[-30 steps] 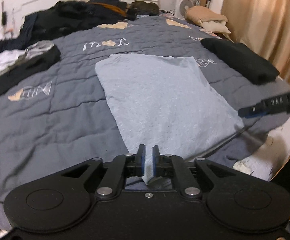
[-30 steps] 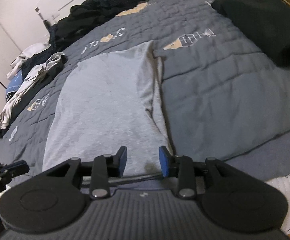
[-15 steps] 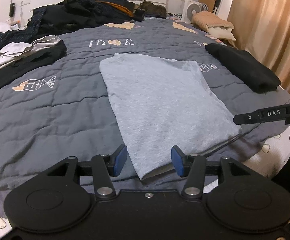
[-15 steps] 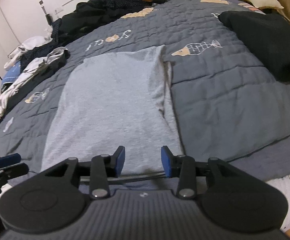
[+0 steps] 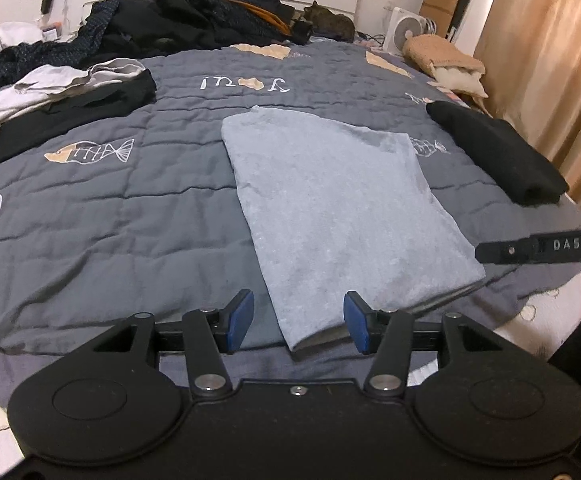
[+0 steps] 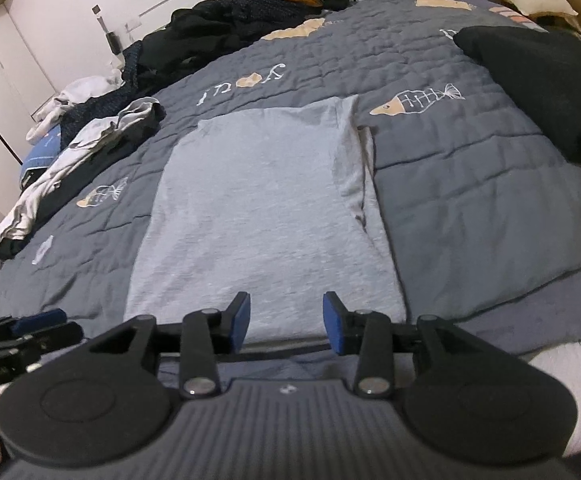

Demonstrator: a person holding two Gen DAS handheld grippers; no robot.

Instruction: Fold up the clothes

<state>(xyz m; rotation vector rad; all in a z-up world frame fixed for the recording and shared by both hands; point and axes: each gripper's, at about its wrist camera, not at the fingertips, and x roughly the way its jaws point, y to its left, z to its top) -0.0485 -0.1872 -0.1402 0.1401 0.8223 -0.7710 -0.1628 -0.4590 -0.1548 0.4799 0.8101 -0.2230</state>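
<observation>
Left tongs: blue pads spread wide, holding nothing, hovering just above the near left corner of the light grey-blue folded knit garment. Right tongs: also wide apart, empty, over the garment's near hem w/ that hem between the pads.

Garment lies flat as a long rectangle on the dark grey quilted bedspread with fish-skeleton embroidery, its near hem at the bed edge by both tongs. Right of the garment, well apart: a folded black thick cloth bundle. Left of it: a heap of black and white loose clothes. Beyond it, at the headboard: a bigger dark clothes pile.

Risks, as I judge them:
- Garment is at least 2 layers; a shallow pinch at the corner could take only the top layer & peel the fold open.
- From the right wrist view a narrow strip pokes out along the garment's right edge, probably a tucked sleeve; lifting the hem unevenly could drag it out.
- Near hem sits at the bed edge, so a slip could send it over the side.

Hard to tell: tong bodies hide the nearest bit of hem in both views, so pad-to-cloth contact can't be confirmed. Layer count uncertain. A mottled shape on the far pile may be a cat, too small to say.
</observation>
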